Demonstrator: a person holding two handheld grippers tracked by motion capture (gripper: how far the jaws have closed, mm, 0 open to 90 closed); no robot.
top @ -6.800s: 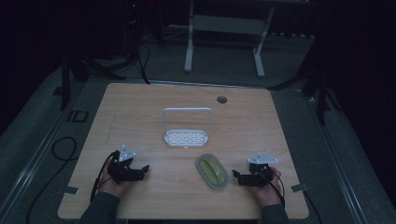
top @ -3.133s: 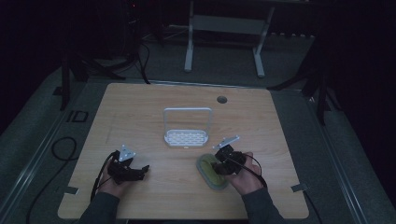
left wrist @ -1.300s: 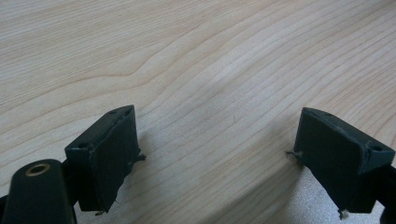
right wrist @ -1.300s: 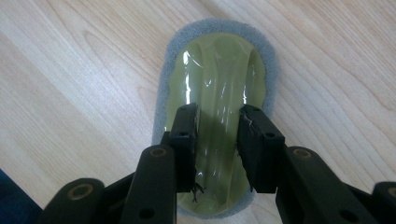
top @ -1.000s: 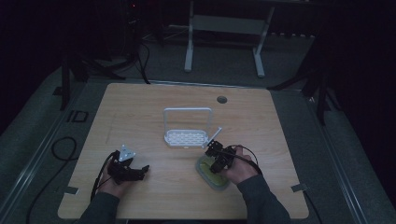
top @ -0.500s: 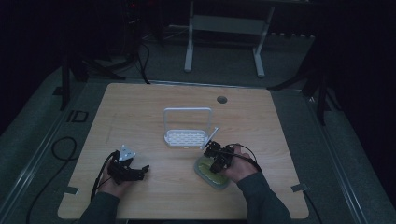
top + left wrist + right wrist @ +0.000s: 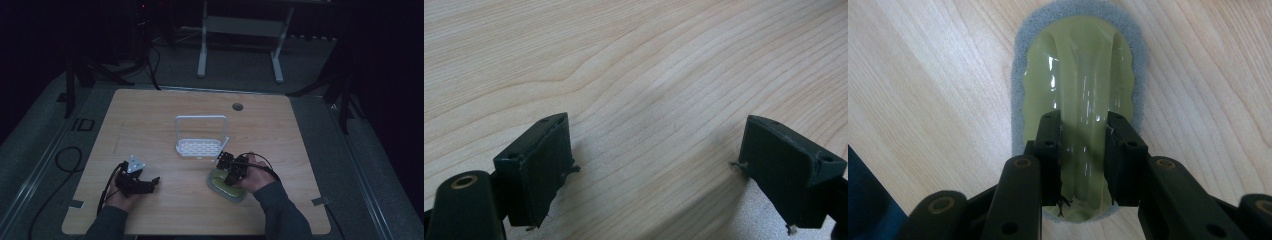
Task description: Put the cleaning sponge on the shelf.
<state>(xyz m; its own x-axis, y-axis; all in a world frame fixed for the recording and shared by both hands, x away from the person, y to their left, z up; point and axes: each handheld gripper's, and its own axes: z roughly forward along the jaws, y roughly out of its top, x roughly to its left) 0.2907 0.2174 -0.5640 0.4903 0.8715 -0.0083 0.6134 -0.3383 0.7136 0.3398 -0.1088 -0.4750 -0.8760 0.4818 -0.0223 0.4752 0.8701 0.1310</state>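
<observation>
At the near left of the pale wooden table point(image 7: 165, 210), the left gripper point(image 7: 142, 184) is seen resting low over bare wood, its jaws spread wide with nothing between them; in the left gripper view only wood grain lies in the gap. At the table's middle a white plastic rack with a perforated base and an upright wire-like frame point(image 7: 199, 146) stands, well apart from the left gripper and just beside the far end of the right one. Near right of the rack lies an oval scrubbing sponge with a grey foam base and a glossy olive-green ridged top point(image 7: 1080, 75), flat on the wood, and the right gripper point(image 7: 1083, 160) is closed narrowly on its raised central ridge, a jaw pressed against each flank. The ridge looks smooth and shiny, so a slip may be judged the main risk: if the sponge is lifted quickly or the hold is too shallow, the ridge could squeeze out of the jaws and the sponge could drop back or tumble. If it is carried toward the rack, the frame could be knocked and the light rack shifted. Counted: one table, one rack, one sponge, two grippers, one small round hole point(image 7: 237, 106) at the far side of the table.
</observation>
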